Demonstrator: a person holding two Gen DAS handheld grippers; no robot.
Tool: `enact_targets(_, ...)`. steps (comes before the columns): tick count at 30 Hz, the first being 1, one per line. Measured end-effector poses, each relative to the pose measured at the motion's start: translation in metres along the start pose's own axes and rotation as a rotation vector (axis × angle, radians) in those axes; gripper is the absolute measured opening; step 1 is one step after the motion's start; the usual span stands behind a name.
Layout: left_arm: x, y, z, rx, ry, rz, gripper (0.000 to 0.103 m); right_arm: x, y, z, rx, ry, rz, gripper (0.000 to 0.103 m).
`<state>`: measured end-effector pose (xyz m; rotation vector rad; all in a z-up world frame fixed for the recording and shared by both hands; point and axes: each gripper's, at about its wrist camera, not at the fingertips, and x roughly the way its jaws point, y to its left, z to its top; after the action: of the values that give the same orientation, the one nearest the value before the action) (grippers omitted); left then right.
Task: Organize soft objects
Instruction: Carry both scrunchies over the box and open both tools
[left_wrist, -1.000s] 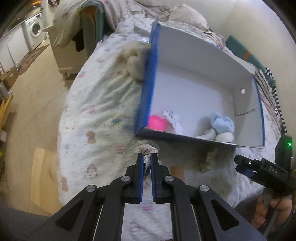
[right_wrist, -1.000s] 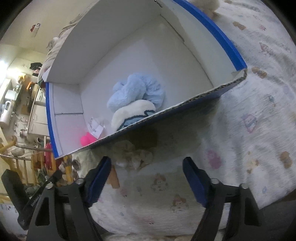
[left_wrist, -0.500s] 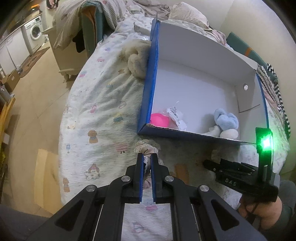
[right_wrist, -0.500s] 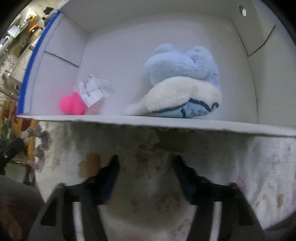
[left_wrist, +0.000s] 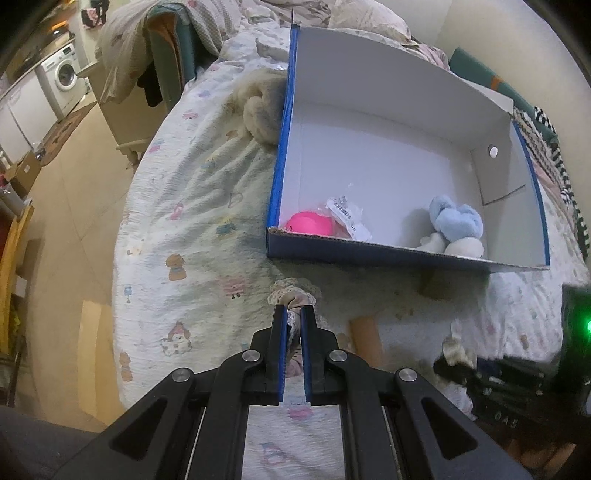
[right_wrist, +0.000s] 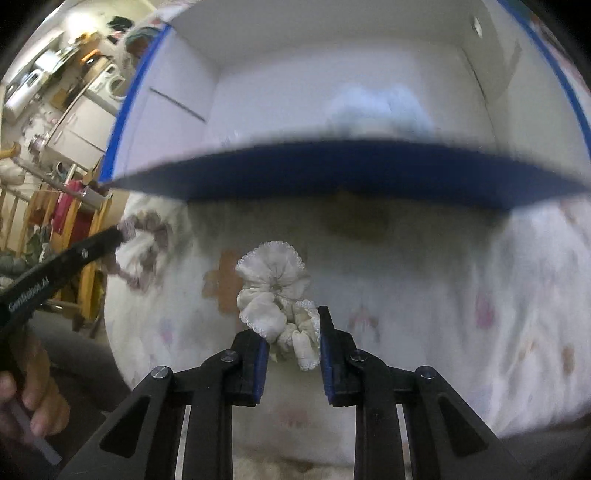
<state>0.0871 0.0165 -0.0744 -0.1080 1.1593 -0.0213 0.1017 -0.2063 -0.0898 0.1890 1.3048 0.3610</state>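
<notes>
L wrist view: my left gripper (left_wrist: 293, 314), jaws nearly closed, pinches a beige lace scrunchie (left_wrist: 291, 295) just in front of the box (left_wrist: 369, 254). In box: pink ball (left_wrist: 308, 223), blue plush (left_wrist: 456, 219). Cream fluffy item (left_wrist: 260, 114) beside box's left wall.

R wrist view: my right gripper (right_wrist: 291, 336), jaws narrow, grips a white frilly scrunchie (right_wrist: 275, 291) on the bedsheet (right_wrist: 461, 295), near box front; blurred.

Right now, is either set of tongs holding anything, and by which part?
Left tongs pinch the mauve lace scrunchie by its near edge. Right tongs close on the white scrunchie, gripping its lower ruffles.
</notes>
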Motion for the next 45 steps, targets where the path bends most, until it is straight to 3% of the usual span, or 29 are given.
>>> enact_targets(5,0.000,0.004,-0.001,-0.019,0.003,0.013,0.007,0.007,-0.014,-0.023,0.070,0.065,0.004,0.026)
enact_targets(11,-0.014,-0.004,-0.010,0.023,-0.036,0.022,0.007,-0.019,-0.016,-0.016,0.078,-0.019,0.030,0.026)
enact_targets(16,-0.033,-0.008,-0.009,0.025,-0.118,0.044,0.007,-0.033,-0.019,-0.012,0.083,-0.070,0.058,0.026)
enact_targets(20,-0.064,-0.016,-0.006,0.038,-0.213,-0.008,0.007,-0.049,-0.020,-0.011,0.081,-0.103,0.083,0.026)
enact_targets(32,-0.105,-0.052,0.075,0.126,-0.365,0.004,0.007,-0.135,-0.016,0.031,-0.008,-0.311,0.113,0.026)
enact_targets(39,-0.076,-0.061,0.118,0.120,-0.344,0.013,0.007,-0.138,-0.032,0.067,0.008,-0.362,0.102,0.026)
enact_targets(45,-0.030,-0.062,0.122,0.124,-0.310,-0.013,0.007,-0.111,-0.056,0.092,0.062,-0.378,0.061,0.026)
